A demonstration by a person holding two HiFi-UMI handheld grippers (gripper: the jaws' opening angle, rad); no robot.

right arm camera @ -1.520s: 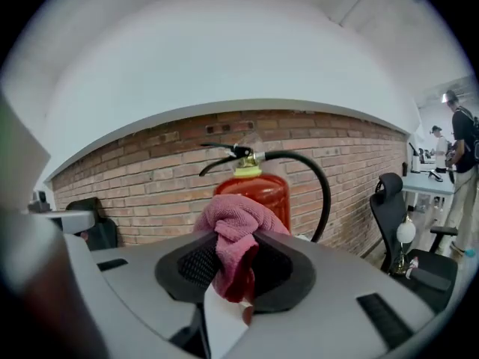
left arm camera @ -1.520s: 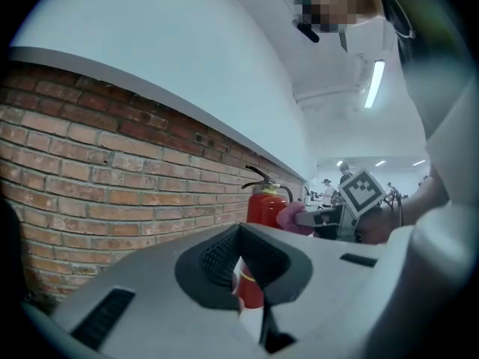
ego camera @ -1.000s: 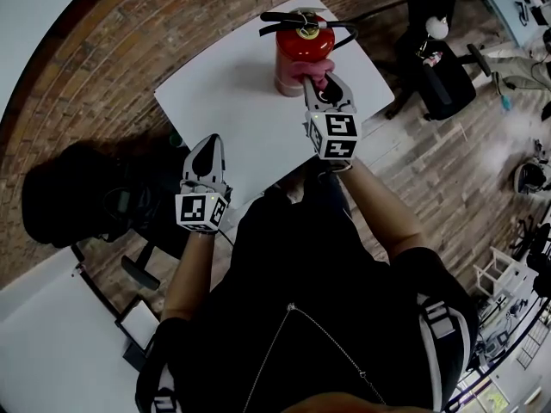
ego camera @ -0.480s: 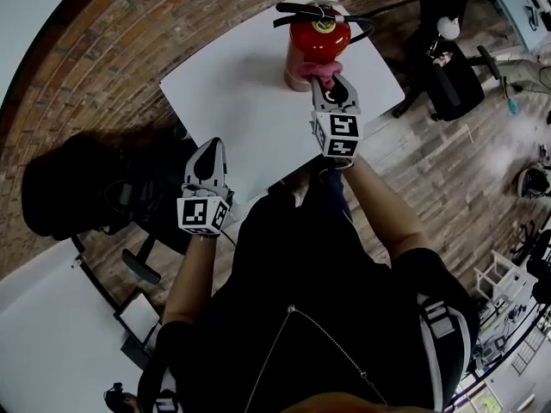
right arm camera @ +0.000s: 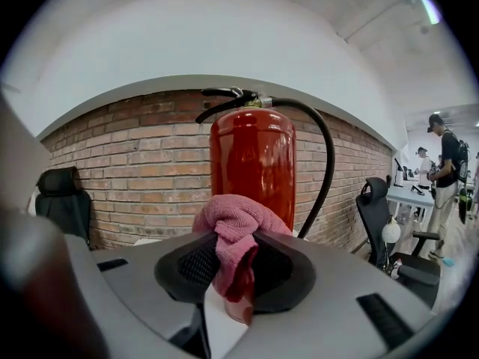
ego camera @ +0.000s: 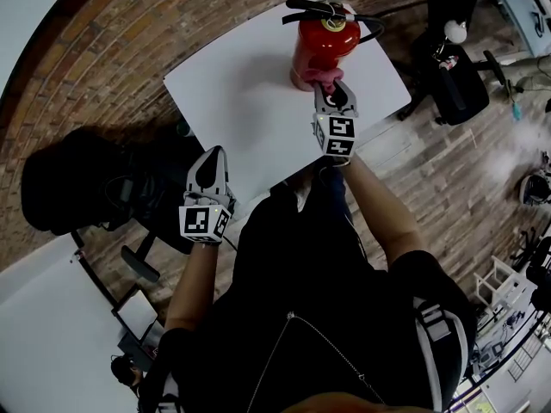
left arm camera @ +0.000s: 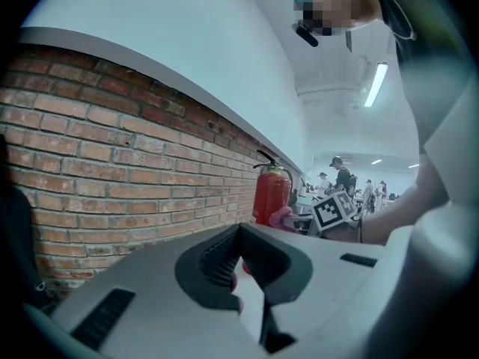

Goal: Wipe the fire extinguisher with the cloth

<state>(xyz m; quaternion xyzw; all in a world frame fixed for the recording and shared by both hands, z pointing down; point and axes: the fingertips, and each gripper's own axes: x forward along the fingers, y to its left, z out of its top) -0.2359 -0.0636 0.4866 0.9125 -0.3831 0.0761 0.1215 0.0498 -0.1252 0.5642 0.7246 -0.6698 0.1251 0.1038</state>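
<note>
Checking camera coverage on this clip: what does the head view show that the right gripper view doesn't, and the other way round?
Only the head view shows the left gripper, held off to the side by the edge of the white table, and the whole tabletop. Only the right gripper view shows the pink cloth pinched between the fingers of the right gripper, and a person standing far right. Both show the red fire extinguisher upright, with the cloth at its lower side.
</note>
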